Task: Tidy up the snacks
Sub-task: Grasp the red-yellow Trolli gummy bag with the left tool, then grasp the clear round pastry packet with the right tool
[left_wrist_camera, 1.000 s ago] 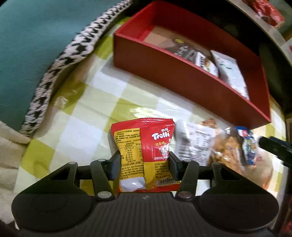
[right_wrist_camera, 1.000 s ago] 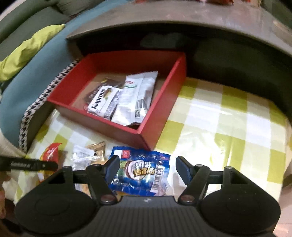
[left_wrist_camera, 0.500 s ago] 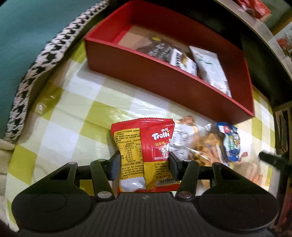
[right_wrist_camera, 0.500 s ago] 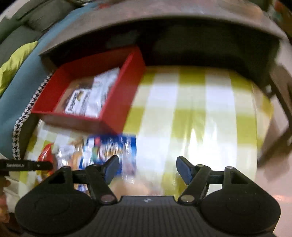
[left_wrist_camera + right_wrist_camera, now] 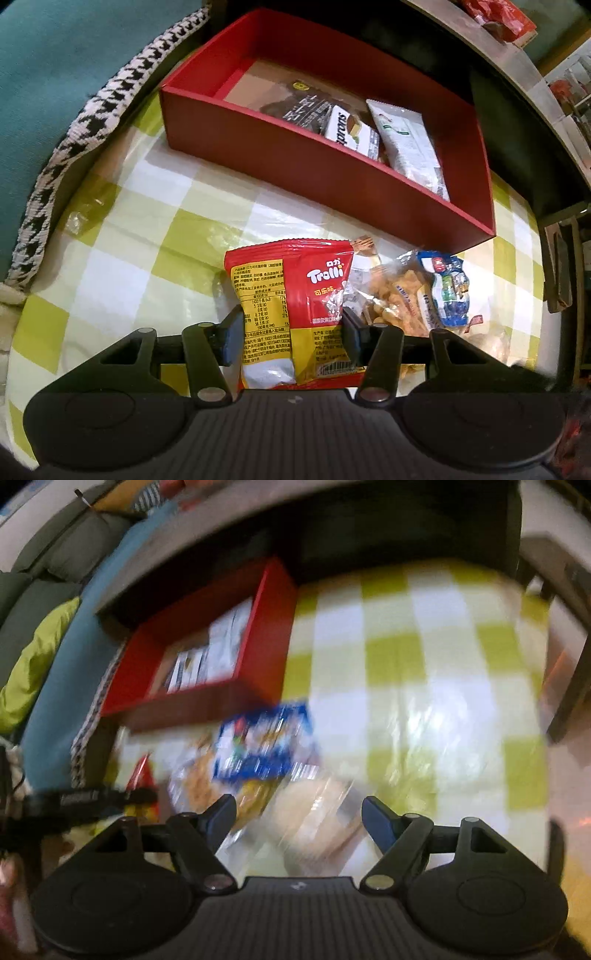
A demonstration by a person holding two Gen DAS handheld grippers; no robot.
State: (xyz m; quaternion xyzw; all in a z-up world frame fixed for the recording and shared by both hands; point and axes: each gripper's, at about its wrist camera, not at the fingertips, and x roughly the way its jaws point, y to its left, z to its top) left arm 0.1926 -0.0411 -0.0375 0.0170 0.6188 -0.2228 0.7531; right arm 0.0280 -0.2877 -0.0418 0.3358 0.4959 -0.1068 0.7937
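My left gripper [image 5: 291, 332] is shut on a red and yellow Trolli candy bag [image 5: 291, 306], held above the checked tablecloth in front of the red box [image 5: 332, 173]. The box holds a dark packet [image 5: 306, 109], a Kaprons packet [image 5: 351, 134] and a white packet [image 5: 406, 147]. On the cloth lie a clear bag of fried snacks [image 5: 395, 299] and a blue packet [image 5: 447, 288]. My right gripper [image 5: 299, 816] is open and empty above a pale clear bag [image 5: 317, 812]. The blue packet [image 5: 266, 746] and the red box [image 5: 258, 698] show blurred in the right wrist view.
The green and white checked tablecloth [image 5: 129, 258] covers the table. A houndstooth cloth edge [image 5: 92, 122] and a teal cushion [image 5: 74, 48] lie to the left. A grey shelf [image 5: 517, 74] overhangs behind the box. A table leg [image 5: 569, 701] stands at the right.
My left gripper has carried the Trolli bag up and toward the red box. My right gripper has swung right and back from the blue packet, staying open; its view is blurred by motion.
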